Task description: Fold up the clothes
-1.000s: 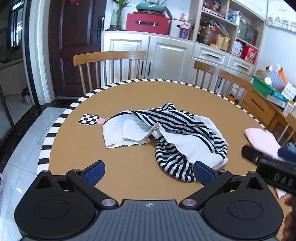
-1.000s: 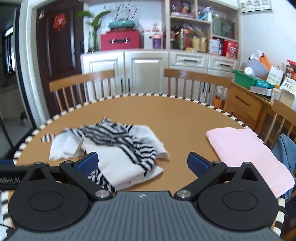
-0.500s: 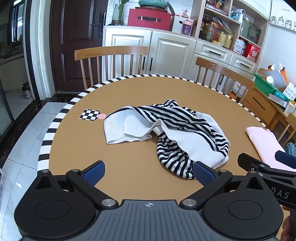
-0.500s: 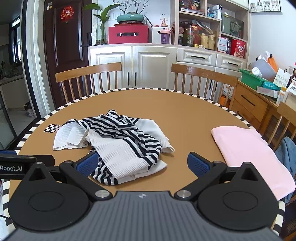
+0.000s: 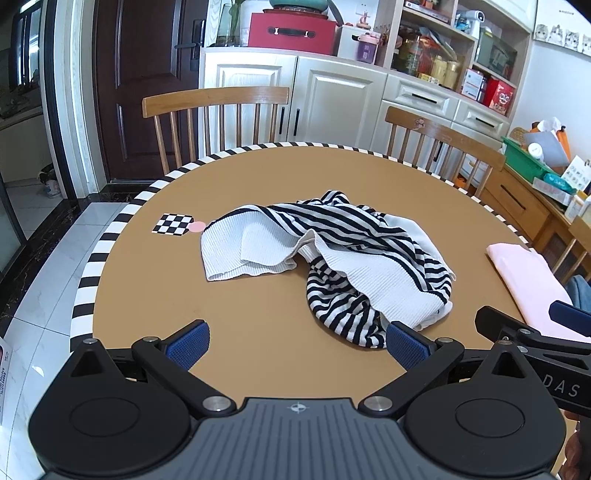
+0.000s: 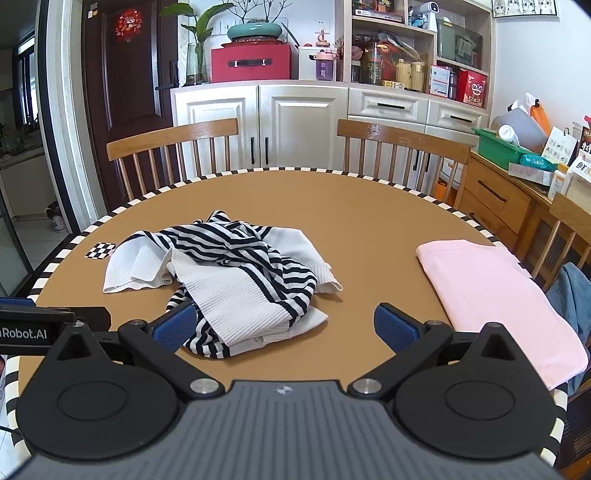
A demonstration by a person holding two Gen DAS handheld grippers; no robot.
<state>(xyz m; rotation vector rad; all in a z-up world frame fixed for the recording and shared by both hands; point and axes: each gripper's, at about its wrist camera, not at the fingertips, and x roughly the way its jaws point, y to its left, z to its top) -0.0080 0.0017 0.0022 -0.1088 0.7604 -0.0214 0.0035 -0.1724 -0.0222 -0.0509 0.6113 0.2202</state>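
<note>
Striped sweater (image 5: 332,254): crumpled mid-tabletop (image 5: 258,177), unfolded, apparently awaiting spreading. Pink garment (image 6: 491,295): folded, set aside right. Left tool (image 5: 297,345), right tool (image 6: 284,326): both wide open, empty, poised at the sweater's near edge.

A round brown table (image 6: 369,206) with a black-and-white striped rim carries a small checkerboard marker (image 5: 173,224) with a pink dot (image 5: 197,226) touching its right edge. Two wooden spindle-back chairs (image 6: 173,155) stand at the far side. Behind them, white cabinets (image 6: 295,122) hold a red box (image 6: 251,63) topped by a teal bowl (image 6: 253,31). A dark door (image 6: 125,96) stands to the left; a green bin (image 6: 498,146) sits on a wooden sideboard (image 6: 495,199) at right.
</note>
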